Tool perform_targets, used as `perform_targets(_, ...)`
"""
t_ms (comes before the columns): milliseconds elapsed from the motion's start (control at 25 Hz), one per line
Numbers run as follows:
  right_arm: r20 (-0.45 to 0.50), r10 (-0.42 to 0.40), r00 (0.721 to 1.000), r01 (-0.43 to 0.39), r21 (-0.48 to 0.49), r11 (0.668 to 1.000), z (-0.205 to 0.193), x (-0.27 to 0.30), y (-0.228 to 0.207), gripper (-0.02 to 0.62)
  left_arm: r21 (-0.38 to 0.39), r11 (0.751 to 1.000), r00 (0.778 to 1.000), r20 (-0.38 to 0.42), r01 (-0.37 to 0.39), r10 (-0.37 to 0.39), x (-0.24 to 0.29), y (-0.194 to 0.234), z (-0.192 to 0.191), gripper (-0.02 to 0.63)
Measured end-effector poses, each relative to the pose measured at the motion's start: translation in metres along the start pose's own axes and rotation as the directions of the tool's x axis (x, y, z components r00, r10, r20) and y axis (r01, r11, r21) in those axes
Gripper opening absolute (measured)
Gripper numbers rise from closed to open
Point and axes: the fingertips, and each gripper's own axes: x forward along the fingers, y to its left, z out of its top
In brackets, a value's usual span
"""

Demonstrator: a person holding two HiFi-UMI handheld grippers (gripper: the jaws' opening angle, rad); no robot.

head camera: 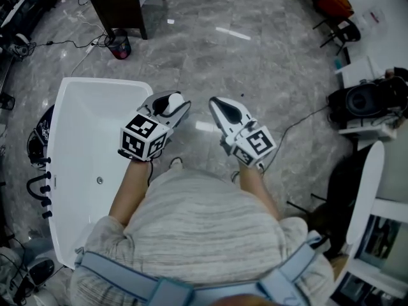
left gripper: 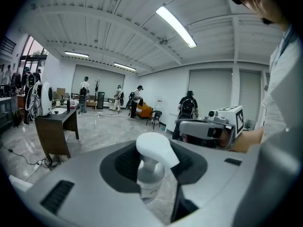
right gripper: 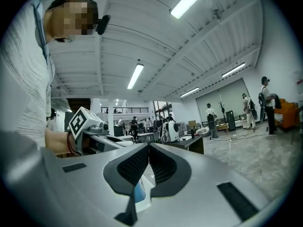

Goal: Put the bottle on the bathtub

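The left gripper (head camera: 176, 106) is clamped on the white pump bottle (left gripper: 152, 162), carried above the bathtub (head camera: 83, 126) lying below-left of it, so only the setting-down seems left, while the right gripper (head camera: 217, 104) is closed and empty.

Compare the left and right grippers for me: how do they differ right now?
The left gripper is shut on the bottle, its white pump head between the jaws. The right gripper is shut on nothing, jaws touching. In the head view the left gripper overlaps the bathtub rim, while the right gripper shows over bare floor. Both point forward, side by side.
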Motion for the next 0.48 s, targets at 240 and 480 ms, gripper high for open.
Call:
perform_targets(240, 0.002, 0.013, 1.000, -0.013, -0.009, 1.000, -0.002, 0.040, 0.018, 0.003, 0.008, 1.000, 1.000, 0.009, -0.001, 0.001, -0.020, 0.033, -0.005, 0.160)
perform_targets(480, -0.015, 0.017, 1.000, -0.017, -0.010, 1.000, -0.010, 0.060, 0.031, 0.003, -0.004, 1.000, 1.000, 0.011, 0.003, -0.003, -0.032, 0.053, -0.015, 0.160)
